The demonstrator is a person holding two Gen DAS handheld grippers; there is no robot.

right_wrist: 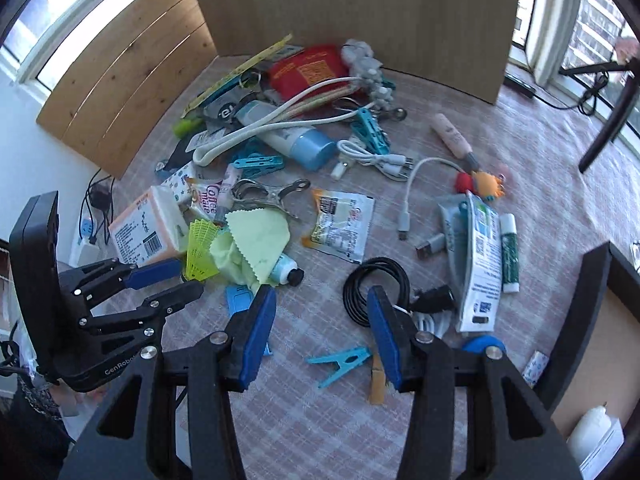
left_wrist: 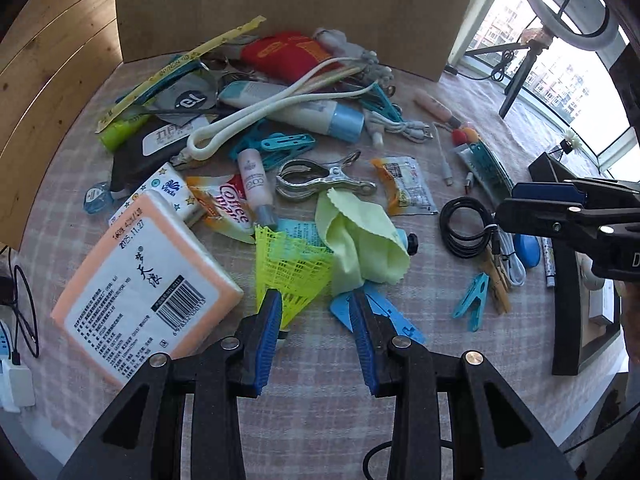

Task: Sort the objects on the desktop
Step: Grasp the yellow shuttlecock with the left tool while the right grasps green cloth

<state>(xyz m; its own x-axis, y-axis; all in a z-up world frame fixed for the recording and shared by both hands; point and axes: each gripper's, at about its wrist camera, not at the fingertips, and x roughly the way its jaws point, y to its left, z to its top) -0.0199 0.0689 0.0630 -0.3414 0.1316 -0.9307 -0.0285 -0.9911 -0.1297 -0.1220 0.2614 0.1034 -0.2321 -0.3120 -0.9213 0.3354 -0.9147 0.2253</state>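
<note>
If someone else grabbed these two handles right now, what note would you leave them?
Left tool: open, empty, low over the yellow shuttlecock and the pale green cloth.
Right tool: open, empty, above the blue clothes peg and the coiled black cable.
Everything else lies jumbled on the checked tablecloth, heaped before the cardboard sheet.
Done: no sorted groups visible.
Left: practically the whole pile.

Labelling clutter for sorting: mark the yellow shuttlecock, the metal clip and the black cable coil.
yellow shuttlecock (left_wrist: 294, 266), left wrist view, on its mesh skirt.
metal clip (left_wrist: 320, 184), left wrist view, on its silver body.
black cable coil (right_wrist: 362, 280), right wrist view, on the loop's left side.
</note>
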